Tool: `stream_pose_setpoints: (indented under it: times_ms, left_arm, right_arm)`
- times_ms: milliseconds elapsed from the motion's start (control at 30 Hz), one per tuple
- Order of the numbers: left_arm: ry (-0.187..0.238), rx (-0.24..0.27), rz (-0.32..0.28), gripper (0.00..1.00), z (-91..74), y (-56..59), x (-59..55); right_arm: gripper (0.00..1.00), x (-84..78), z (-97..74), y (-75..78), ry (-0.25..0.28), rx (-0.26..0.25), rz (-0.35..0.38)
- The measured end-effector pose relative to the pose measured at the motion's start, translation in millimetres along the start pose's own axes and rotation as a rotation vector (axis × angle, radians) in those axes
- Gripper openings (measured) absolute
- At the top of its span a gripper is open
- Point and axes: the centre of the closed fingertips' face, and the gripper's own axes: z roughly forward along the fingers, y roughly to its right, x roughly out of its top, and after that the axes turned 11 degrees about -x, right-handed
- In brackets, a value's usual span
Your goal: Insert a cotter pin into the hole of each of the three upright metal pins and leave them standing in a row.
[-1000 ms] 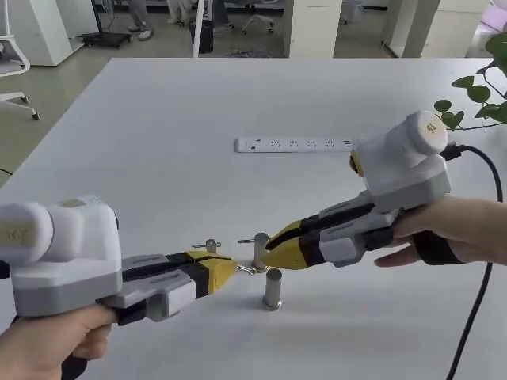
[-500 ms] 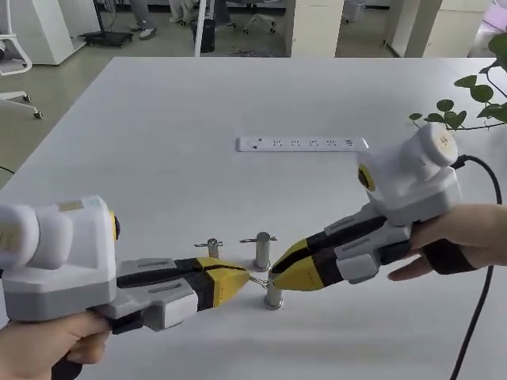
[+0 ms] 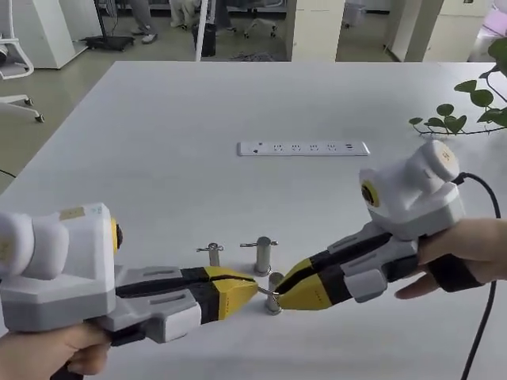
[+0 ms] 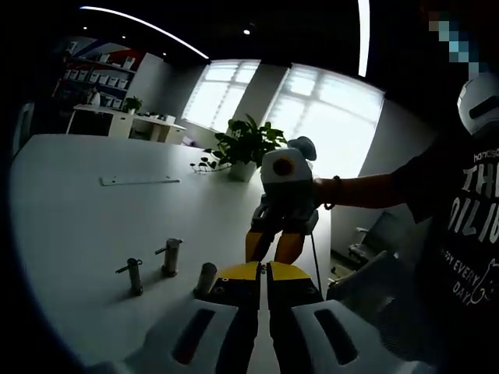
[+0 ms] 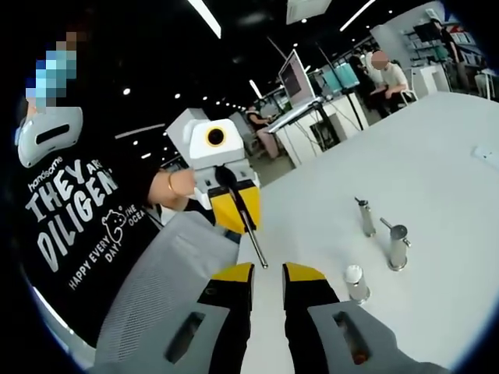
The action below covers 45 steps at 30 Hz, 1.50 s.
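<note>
Both tips have dropped to the bare pin point(image 3: 274, 282); left tool point(image 4: 263, 269) pinches the light, slippery cotter pin point(image 5: 251, 232) by one end, right tool point(image 5: 267, 271) slightly parted

Nearest metal pin point(image 3: 274, 280) partly hidden behind right gripper point(image 3: 278, 295) tongs.

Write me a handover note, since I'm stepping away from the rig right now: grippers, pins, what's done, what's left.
Left gripper: shut on a cotter pin, which points toward the right gripper.
Right gripper: open, holding nothing, its jaws at the cotter pin's free tip.
Done: the left metal pin and the middle metal pin stand upright on the table, each with a cotter pin through its top.
Left: the third metal pin stands bare beside the gripper tips, nearer the person than the other two. Insert the held cotter pin, then line up all three.
</note>
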Motion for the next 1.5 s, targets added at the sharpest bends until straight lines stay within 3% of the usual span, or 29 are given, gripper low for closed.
stream_pose_setpoints:
  times_ms: [633, 1000, 1300, 1500]
  left_arm:
    - [0.017, -0.037, 0.008, 0.00, 2.9, 8.7, 4.1]
    - [0.010, -0.033, 0.002, 0.00, 1.5, 6.8, 2.6]
    - [-0.031, -0.004, 0.034, 0.03, 3.6, 2.3, -5.1]
    - [-0.081, 0.025, 0.065, 0.05, 5.3, -3.0, -13.4]
  right_arm:
    - [0.00, 5.6, 2.0, -14.6, 0.029, 0.069, 0.016]
    - [0.00, 6.2, 0.9, -14.2, 0.016, 0.060, -0.010]
    - [0.00, -1.7, 3.0, -14.6, -0.062, 0.023, -0.104]
    - [0.00, -8.9, 3.2, -8.6, -0.123, -0.018, -0.197]
